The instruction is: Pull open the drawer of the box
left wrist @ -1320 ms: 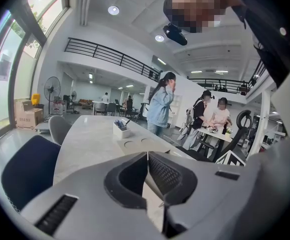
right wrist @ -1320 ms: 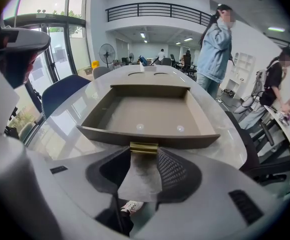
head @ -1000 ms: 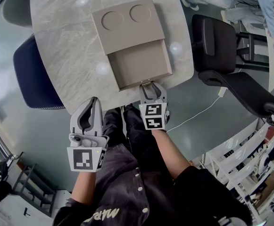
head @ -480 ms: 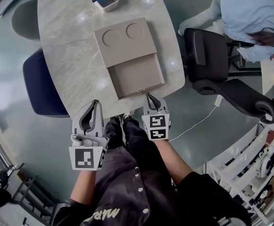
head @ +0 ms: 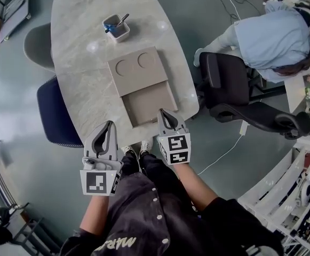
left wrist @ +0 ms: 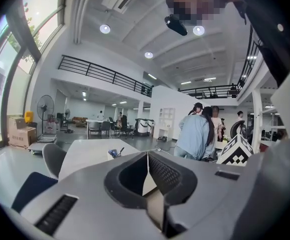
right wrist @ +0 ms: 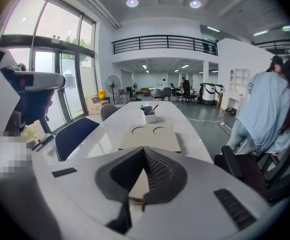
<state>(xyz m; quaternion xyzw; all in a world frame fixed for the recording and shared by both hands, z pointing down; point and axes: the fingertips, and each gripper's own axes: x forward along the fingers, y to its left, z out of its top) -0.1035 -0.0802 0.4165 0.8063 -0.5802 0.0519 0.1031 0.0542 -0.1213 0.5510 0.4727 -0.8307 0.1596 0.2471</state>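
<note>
The drawer was seen standing pulled out of the near side of the tan box, toward the person, with its front close to the near edge of the marble-look table. Two round recesses were noted in the box top. The box was placed about mid-table. The right gripper was held just at the drawer front, jaws clenched tip to tip. Nothing was seen clamped between them, and in the right gripper view the drawer and box were only glimpsed past the jaws. The left gripper was held to the left of the drawer, at the table's near edge, apart from the box. Its jaws were also closed together, as shown in the left gripper view. A small white container with a blue item and a utensil in it was set beyond the box, near it but not touching. A dark blue chair and a grey chair were seen at the table's left side and a black office chair at its right. A person in a light blue top was seen behind the black chair. A white cable was laid on the floor.
</note>
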